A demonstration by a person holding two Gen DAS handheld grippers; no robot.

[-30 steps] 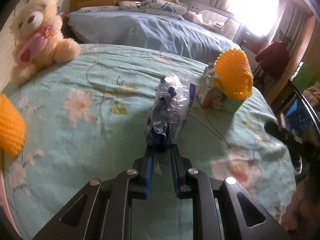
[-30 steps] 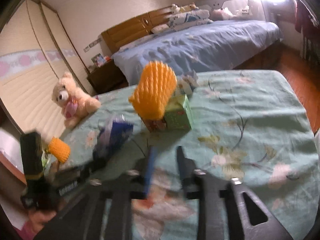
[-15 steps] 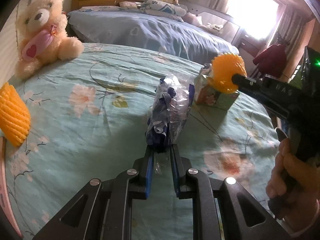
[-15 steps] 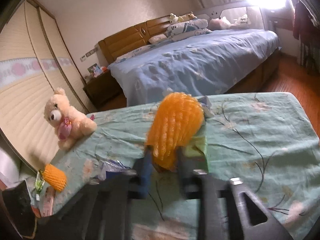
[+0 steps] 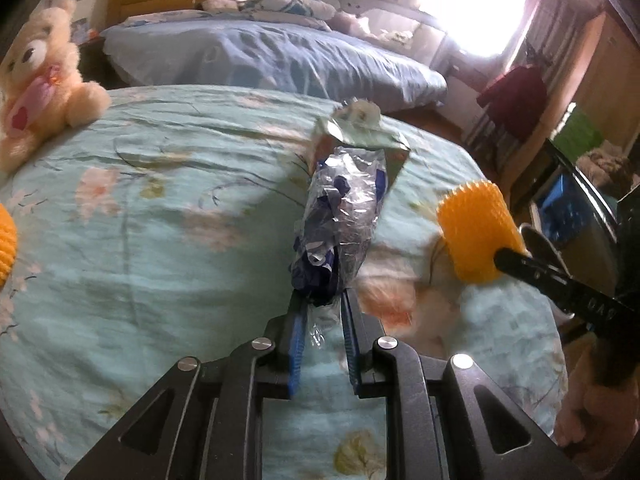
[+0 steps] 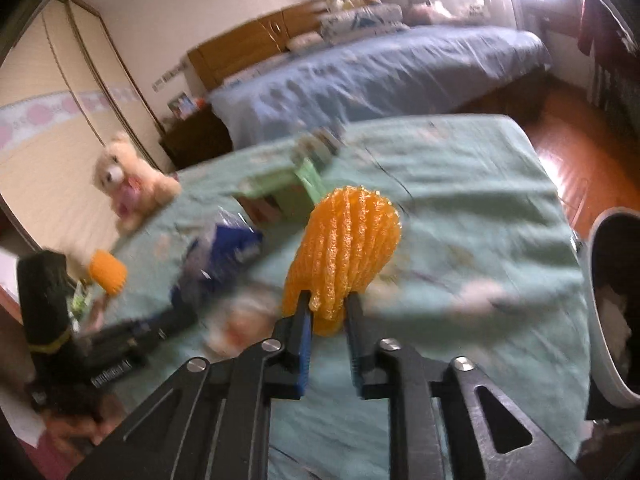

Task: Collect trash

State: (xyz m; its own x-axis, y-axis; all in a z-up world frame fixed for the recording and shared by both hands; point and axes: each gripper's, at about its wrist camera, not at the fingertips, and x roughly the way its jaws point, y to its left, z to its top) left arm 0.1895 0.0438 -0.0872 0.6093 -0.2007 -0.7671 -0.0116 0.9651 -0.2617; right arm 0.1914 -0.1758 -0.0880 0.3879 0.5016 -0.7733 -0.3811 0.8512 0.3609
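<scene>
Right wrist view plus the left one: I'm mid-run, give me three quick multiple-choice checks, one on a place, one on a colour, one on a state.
1. Where is the bin?
A. On the blue bed
B. At the right edge of the right wrist view, beside the green-covered bed
C. Beside the teddy bear

2. What colour is the foam net sleeve held by the right gripper?
A. Orange
B. Blue
C. White

3. What is the left gripper doing?
A. Open, holding nothing
B. Shut on the green carton
C. Shut on the crumpled plastic wrapper

Answers:
1 B: the bin shows its rim at the right edge, off the bedspread.
2 A: the foam net sleeve between the right gripper fingers is orange.
3 C: the left gripper pinches the crumpled plastic wrapper at its lower end.
</scene>
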